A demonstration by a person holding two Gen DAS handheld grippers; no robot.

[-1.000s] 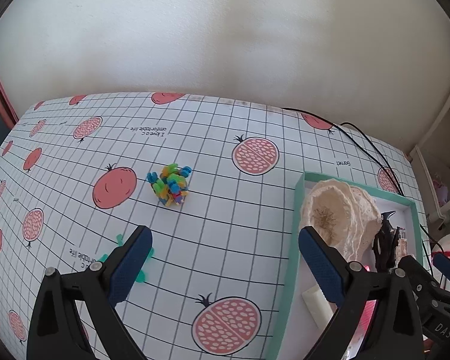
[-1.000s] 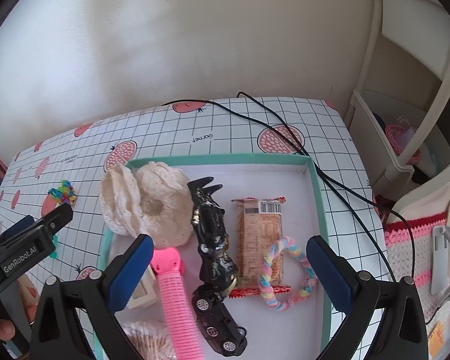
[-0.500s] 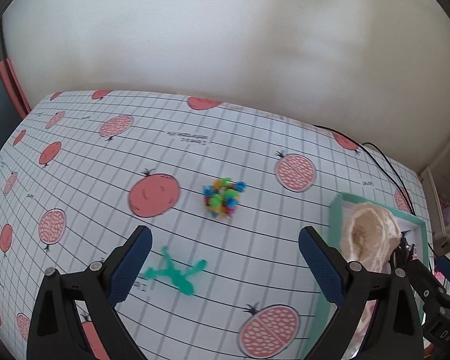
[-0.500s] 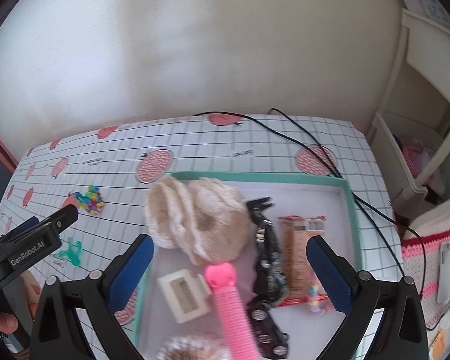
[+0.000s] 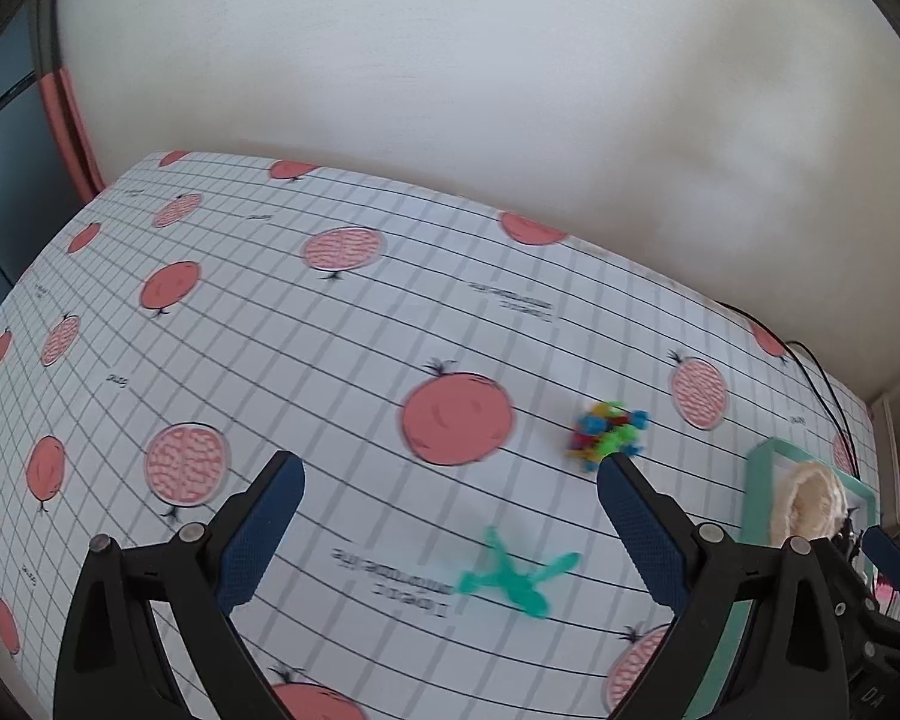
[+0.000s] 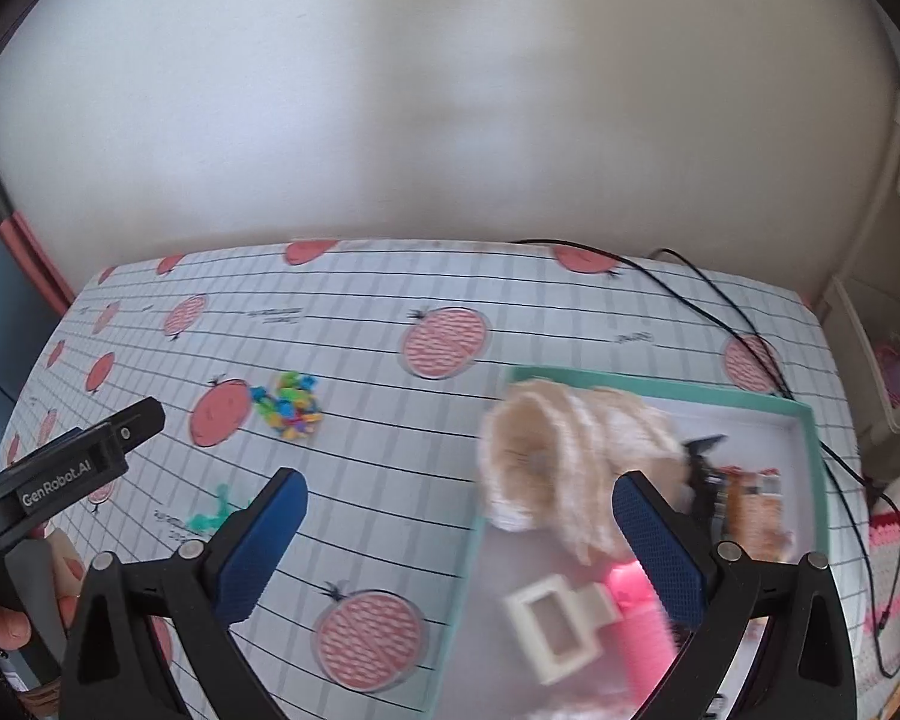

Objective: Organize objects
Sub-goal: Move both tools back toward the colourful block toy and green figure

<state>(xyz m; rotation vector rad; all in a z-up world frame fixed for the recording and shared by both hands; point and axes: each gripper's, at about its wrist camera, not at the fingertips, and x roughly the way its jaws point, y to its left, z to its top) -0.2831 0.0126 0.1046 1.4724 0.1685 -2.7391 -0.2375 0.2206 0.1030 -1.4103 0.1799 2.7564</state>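
**Both tools wide and empty above the pomegranate-print bench**

The bench [image 5: 342, 360] fills both views, covered with a white grid cloth printed with red pomegranates, its far edge against a pale wall [image 6: 450, 120]. A black cable [image 6: 708, 306] trails over the far right corner of the bench.

Toward the right edge sits a teal-rimmed tray [image 6: 642, 381] with a white floor. In the right wrist view, blurred by motion, it holds cream crocheted pieces [image 6: 546, 456] at its far left corner, a black toy [image 6: 699, 462] and a brown snack packet [image 6: 753, 510] beside them, and nearer, a white rectangular frame [image 6: 549, 624] with a pink ribbed item [image 6: 636, 606] just beside it. In the left wrist view only the tray's left rim [image 5: 762, 480] and the cream crochet [image 5: 816, 498] show.

The left tool [image 5: 447, 486] hangs over the open cloth with its blue-padded fingers [image 5: 258, 534] spread wide, nothing between them. The right tool [image 6: 459, 507] is likewise spread wide and empty, straddling the tray's left rim.

Two small loose things lie on the cloth left of the tray, well apart from it. A cluster of multicoloured plastic pieces [image 5: 606, 435] rests just beside a whole red pomegranate print [image 5: 456, 420]. Nearer the front edge lies a small green plastic figure [image 5: 516, 576], blurred, touching nothing but the cloth and sitting between the left tool's fingers in that view.

A hand [image 6: 27, 606] grips the left tool's handle at the left edge of the right wrist view.
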